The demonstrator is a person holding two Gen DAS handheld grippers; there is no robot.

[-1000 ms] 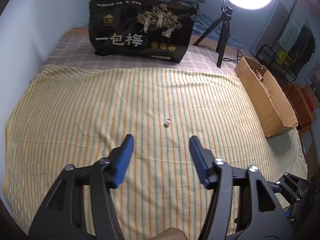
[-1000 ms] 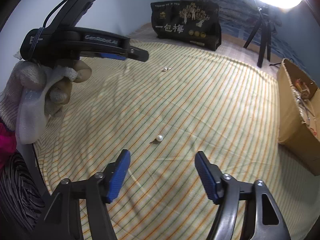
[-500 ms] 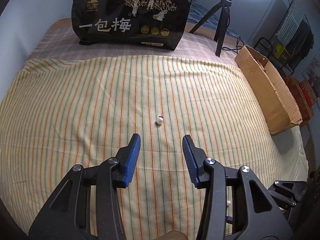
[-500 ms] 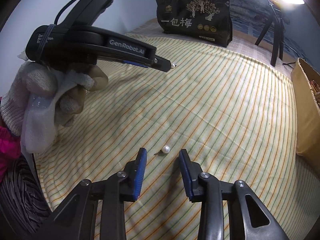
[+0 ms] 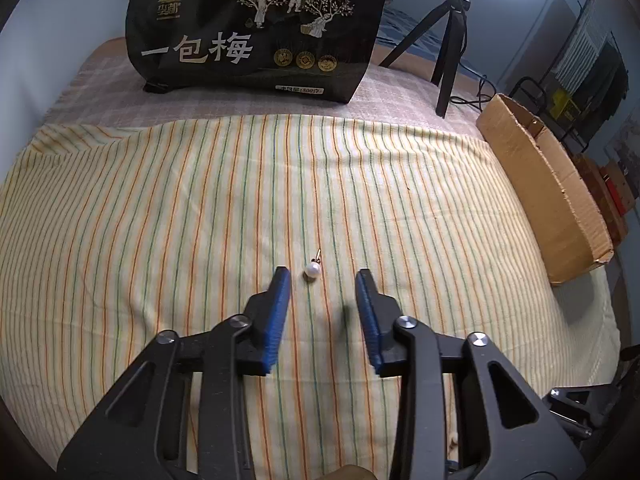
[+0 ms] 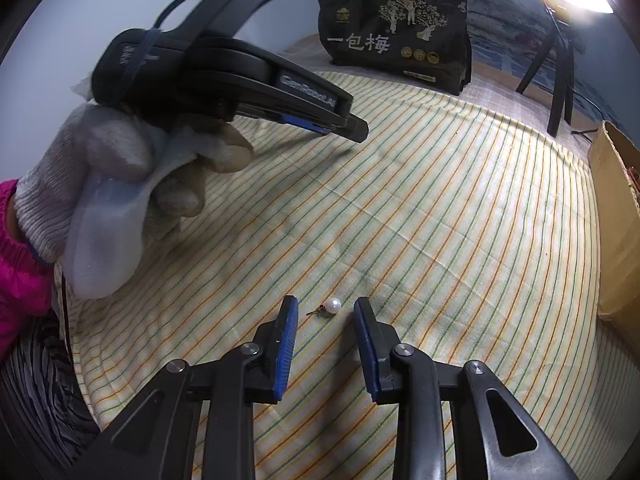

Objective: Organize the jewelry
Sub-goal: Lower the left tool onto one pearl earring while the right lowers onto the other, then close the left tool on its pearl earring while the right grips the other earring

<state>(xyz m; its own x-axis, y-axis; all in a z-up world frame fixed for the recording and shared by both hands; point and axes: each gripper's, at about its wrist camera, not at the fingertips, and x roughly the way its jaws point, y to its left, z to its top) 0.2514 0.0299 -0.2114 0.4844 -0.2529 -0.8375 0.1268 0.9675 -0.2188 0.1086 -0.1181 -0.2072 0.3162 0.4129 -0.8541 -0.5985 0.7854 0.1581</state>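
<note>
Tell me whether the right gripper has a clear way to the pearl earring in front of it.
Probably yes. The pearl earring lies free on the striped cloth, just ahead of the right gripper, whose jaws have just been closing; nothing blocks it.

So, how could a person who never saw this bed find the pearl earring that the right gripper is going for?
Start at the yellow striped cloth covering the bed. Near its front edge, the right gripper points down with its blue pads apart. The pearl earring lies between them, untouched: a small white bead with a short dark post.
</note>
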